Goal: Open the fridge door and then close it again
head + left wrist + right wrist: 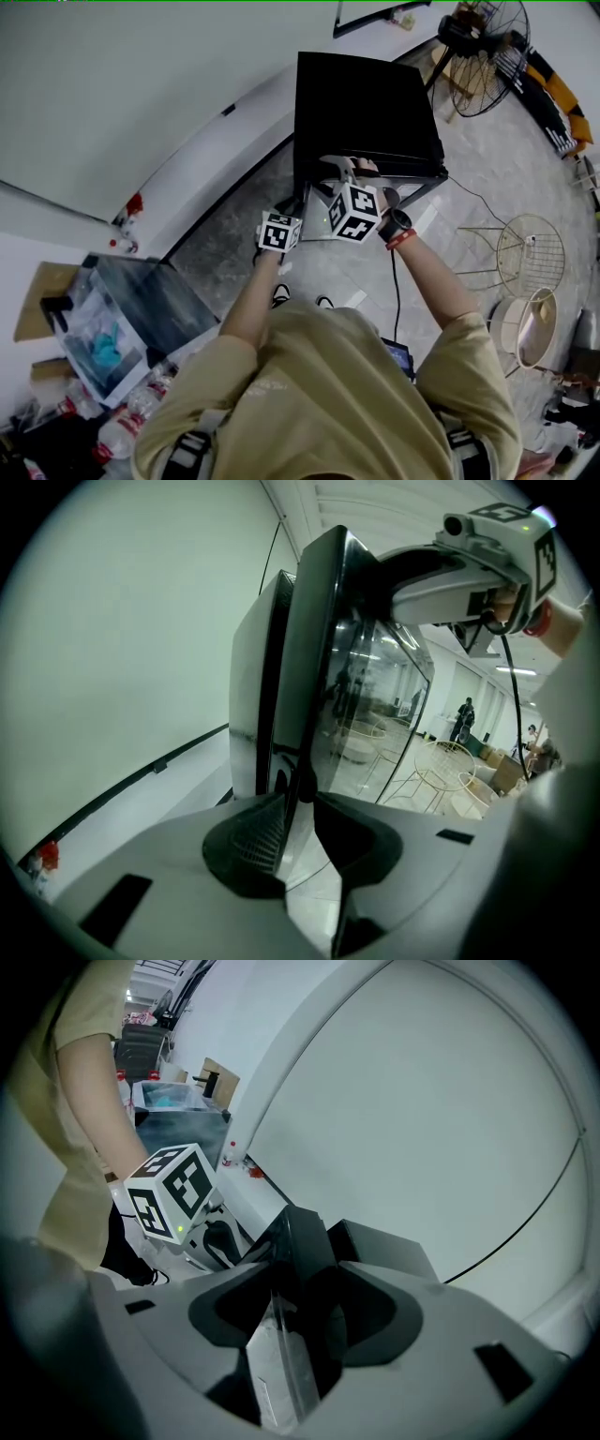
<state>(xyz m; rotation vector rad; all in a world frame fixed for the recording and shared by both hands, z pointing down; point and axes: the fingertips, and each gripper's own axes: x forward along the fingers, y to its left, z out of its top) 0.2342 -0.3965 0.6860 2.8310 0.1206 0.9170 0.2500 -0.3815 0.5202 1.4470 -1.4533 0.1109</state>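
The black fridge (366,103) stands against the white wall with its glass door (375,696) swung a little away from the body (251,686). My left gripper (300,841) is shut on the door's free edge low down, the black edge (314,649) running up between its pads. My right gripper (300,1316) is shut on the door's top corner (305,1241); from the left gripper view it (412,578) clasps the top of the door. In the head view the left gripper (295,204) and the right gripper (339,169) are both at the fridge's front.
A standing fan (483,56) is behind the fridge to the right. A wire stool (530,253) and a round seat (530,328) stand on the floor at right. A glass-topped box (141,309) and bottles (131,422) are at left. A cable (395,291) runs along the floor.
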